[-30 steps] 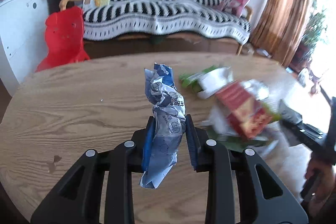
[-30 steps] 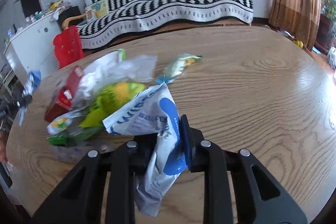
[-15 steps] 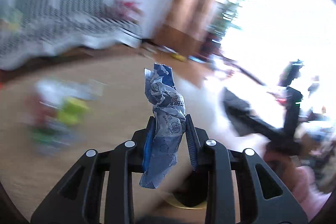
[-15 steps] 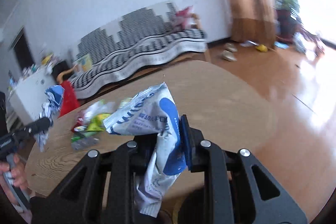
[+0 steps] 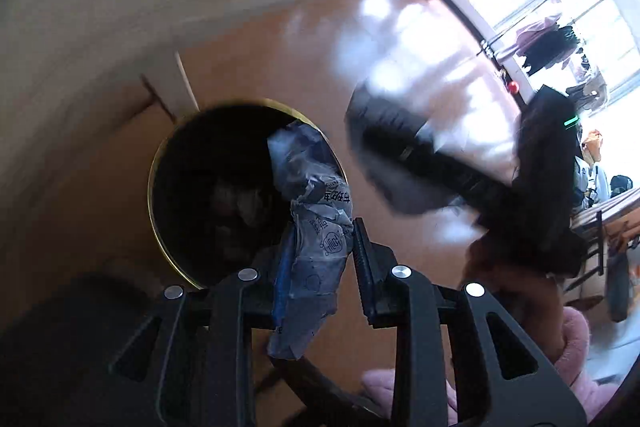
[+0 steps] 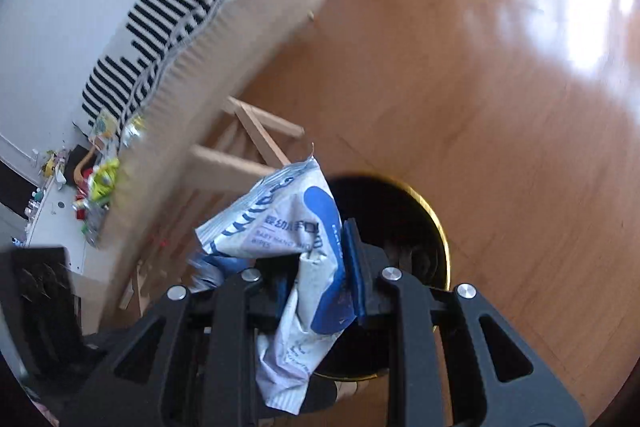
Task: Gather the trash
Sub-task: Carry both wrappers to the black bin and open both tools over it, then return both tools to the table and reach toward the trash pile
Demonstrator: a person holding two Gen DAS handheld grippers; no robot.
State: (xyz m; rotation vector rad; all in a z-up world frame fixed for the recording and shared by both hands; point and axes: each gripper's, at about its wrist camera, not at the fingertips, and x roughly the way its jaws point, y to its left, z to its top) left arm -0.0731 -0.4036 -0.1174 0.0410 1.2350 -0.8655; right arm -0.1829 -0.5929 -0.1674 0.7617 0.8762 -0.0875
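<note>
My left gripper [image 5: 320, 259] is shut on a crumpled blue-and-silver wrapper [image 5: 314, 211], held over the round black trash bin [image 5: 192, 163] with a gold rim on the wooden floor. Dim scraps lie at the bin's bottom. My right gripper [image 6: 320, 267] is shut on a white-and-blue wet-wipes packet [image 6: 296, 227], which hangs over the same bin [image 6: 404, 227] from its left side. In the left wrist view the other gripper [image 5: 460, 171] shows as a dark blurred bar at the right, with a hand under it.
The wooden table's edge [image 6: 224, 67] and its legs [image 6: 248, 143] stand left of the bin, with leftover trash [image 6: 100, 183] on top. A striped sofa [image 6: 160, 15] lies along the wall. Pink slippers [image 5: 572, 347] are near the bin. Bare wooden floor [image 6: 520, 107] spreads to the right.
Both grippers have swung off the table and down toward the floor, each keeping its piece of trash. The bin now lies right under them.
</note>
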